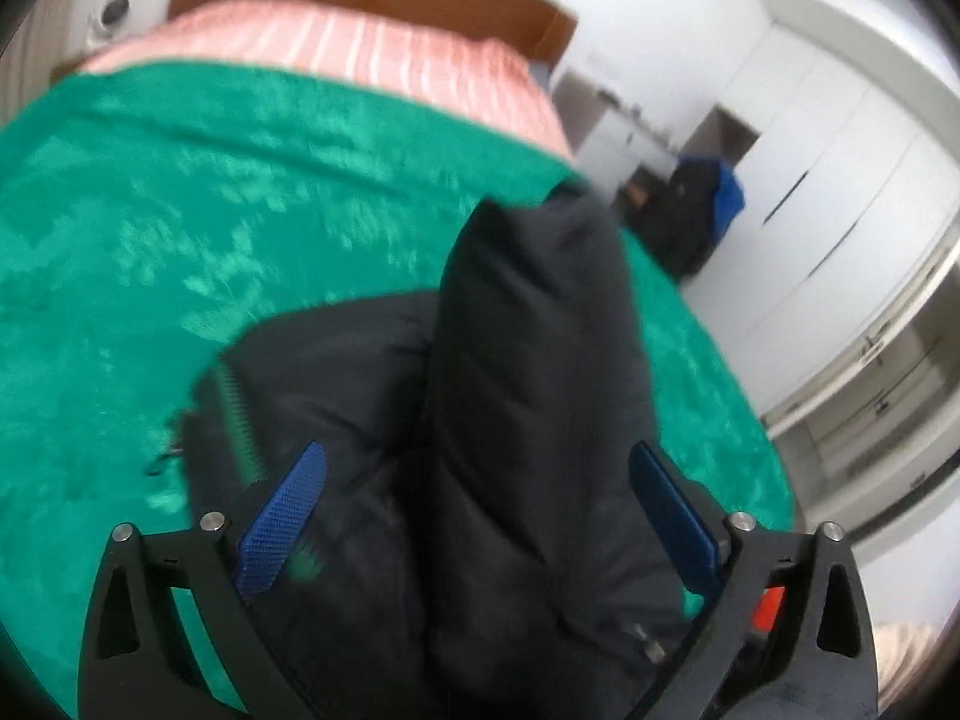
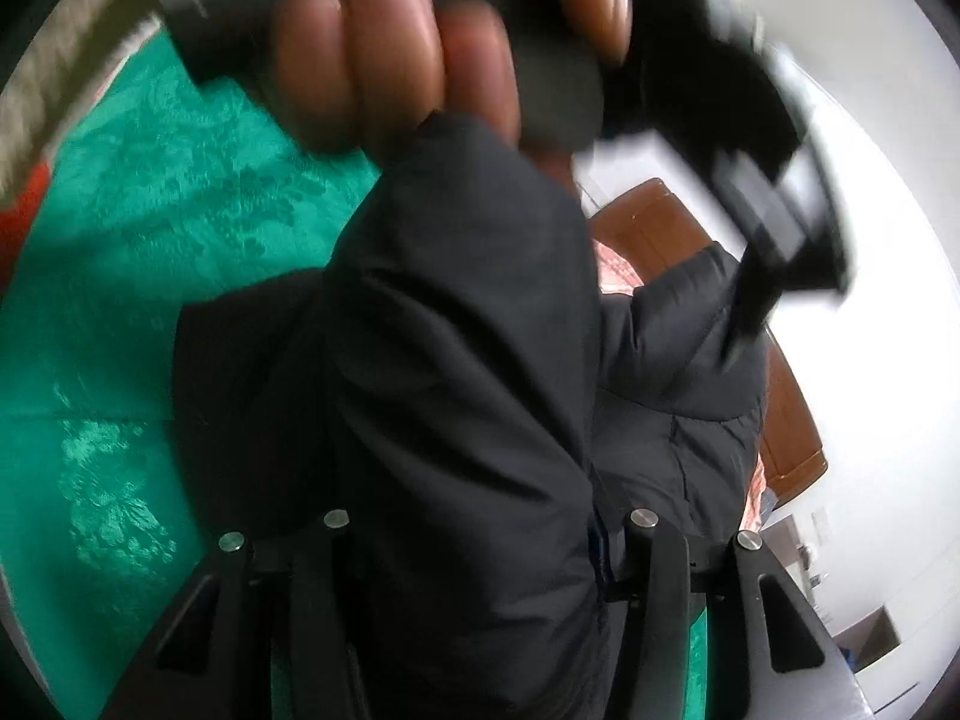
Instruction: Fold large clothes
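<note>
Black padded jacket (image 1: 528, 360) on green patterned bedspread (image 1: 180, 240) | left gripper (image 1: 474, 510) spread, straddling jacket | right gripper (image 2: 480, 540) pinching jacket fold | person's hand (image 2: 408, 54) blocks view

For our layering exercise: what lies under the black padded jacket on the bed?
Under the black padded jacket spreads a green patterned bedspread; a pink striped cover shows beyond it. Whatever is directly beneath the jacket is covered.

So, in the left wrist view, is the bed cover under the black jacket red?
No, the bed cover under the black jacket is green with a leaf-like pattern; only the striped bedding beyond it is pink.
</note>
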